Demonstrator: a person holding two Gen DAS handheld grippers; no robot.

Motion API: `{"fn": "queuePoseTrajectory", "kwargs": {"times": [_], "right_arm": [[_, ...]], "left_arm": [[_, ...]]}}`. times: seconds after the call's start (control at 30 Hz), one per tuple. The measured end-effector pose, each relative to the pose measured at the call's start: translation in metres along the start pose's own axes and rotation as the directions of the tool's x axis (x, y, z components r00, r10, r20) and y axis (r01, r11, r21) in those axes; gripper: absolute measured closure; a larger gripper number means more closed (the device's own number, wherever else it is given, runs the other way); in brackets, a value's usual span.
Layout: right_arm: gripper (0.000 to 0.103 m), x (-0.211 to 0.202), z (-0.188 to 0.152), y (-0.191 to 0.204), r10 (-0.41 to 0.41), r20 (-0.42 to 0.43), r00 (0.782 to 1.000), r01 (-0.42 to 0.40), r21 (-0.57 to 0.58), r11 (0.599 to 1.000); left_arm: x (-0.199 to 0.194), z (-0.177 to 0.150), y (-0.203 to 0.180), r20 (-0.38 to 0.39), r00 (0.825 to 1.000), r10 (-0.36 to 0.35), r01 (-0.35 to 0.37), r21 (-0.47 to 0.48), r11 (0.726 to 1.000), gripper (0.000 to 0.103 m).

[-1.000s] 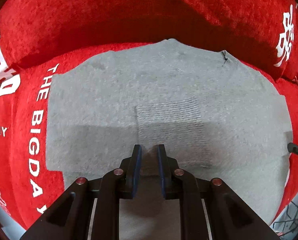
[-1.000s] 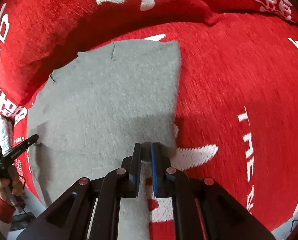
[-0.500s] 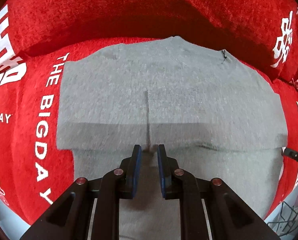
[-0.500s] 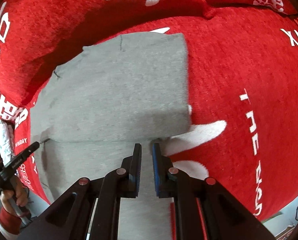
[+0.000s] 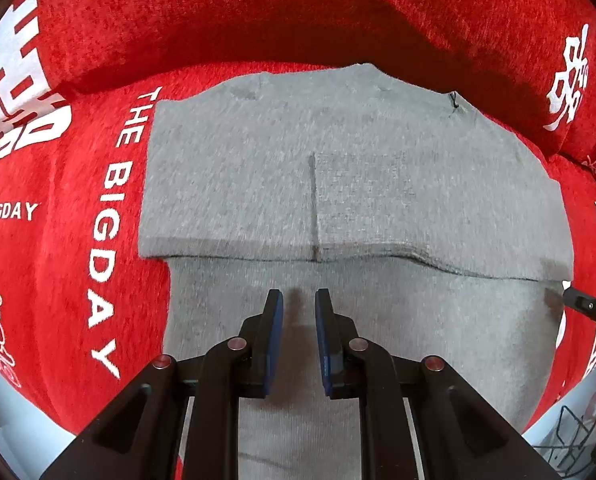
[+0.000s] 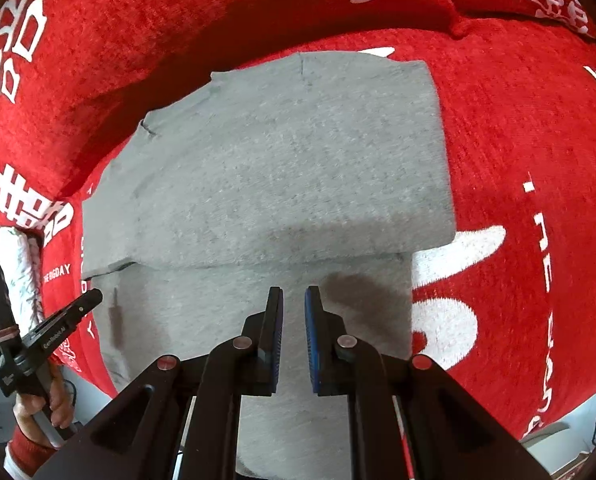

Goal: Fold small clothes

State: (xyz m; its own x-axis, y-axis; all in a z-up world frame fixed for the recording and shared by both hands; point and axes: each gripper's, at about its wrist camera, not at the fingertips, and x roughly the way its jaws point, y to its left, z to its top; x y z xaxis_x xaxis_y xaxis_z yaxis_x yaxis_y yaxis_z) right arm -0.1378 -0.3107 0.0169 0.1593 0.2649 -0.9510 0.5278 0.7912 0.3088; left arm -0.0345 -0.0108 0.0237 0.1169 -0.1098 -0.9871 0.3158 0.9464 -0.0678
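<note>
I've got both grippers, left [image 5: 298,300] and right [image 6: 294,298], hovering with jaws a little apart, holding nothing. The grey garment [image 5: 338,184] lies directly under and ahead of both, its folded edge [image 5: 338,250] running crosswise just beyond the tips on the red cover [image 5: 78,240].

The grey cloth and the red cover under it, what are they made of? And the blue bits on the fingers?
The grey cloth looks like soft knit fabric, matte, with fine speckled stitches. The red cover looks like fuzzy chenille or towelling; its pile shows, with white letters woven or printed on. The blue pads look like ribbed rubber, though that is hard to tell.
</note>
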Motion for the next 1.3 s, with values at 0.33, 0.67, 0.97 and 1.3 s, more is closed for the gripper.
{"fn": "queuePoseTrajectory", "kwargs": {"times": [0.33, 0.67, 0.97, 1.3], "right_arm": [[0.09, 0.002, 0.003, 0.006, 0.002, -0.001, 1.0, -0.002, -0.001, 1.0], [0.006, -0.013, 0.006, 0.012, -0.036, 0.063, 0.997, 0.038, -0.031, 0.999], [0.0, -0.013, 0.014, 0.001, -0.021, 0.035, 0.999, 0.022, -0.022, 1.0], [0.0, -0.009, 0.016, -0.016, 0.096, -0.028, 0.995, -0.095, 0.011, 0.995]], "left_arm": [[-0.017, -0.006, -0.005, 0.05, 0.998, 0.04, -0.04, -0.005, 0.999, 0.004], [-0.012, -0.002, -0.016, 0.02, 0.998, 0.054, -0.054, -0.007, 0.999, 0.001], [-0.011, 0.004, -0.029, 0.019, 0.997, 0.073, -0.073, 0.028, 0.997, 0.001], [-0.005, -0.003, -0.036, -0.035, 0.997, 0.064, -0.064, 0.003, 0.998, 0.001]]}}
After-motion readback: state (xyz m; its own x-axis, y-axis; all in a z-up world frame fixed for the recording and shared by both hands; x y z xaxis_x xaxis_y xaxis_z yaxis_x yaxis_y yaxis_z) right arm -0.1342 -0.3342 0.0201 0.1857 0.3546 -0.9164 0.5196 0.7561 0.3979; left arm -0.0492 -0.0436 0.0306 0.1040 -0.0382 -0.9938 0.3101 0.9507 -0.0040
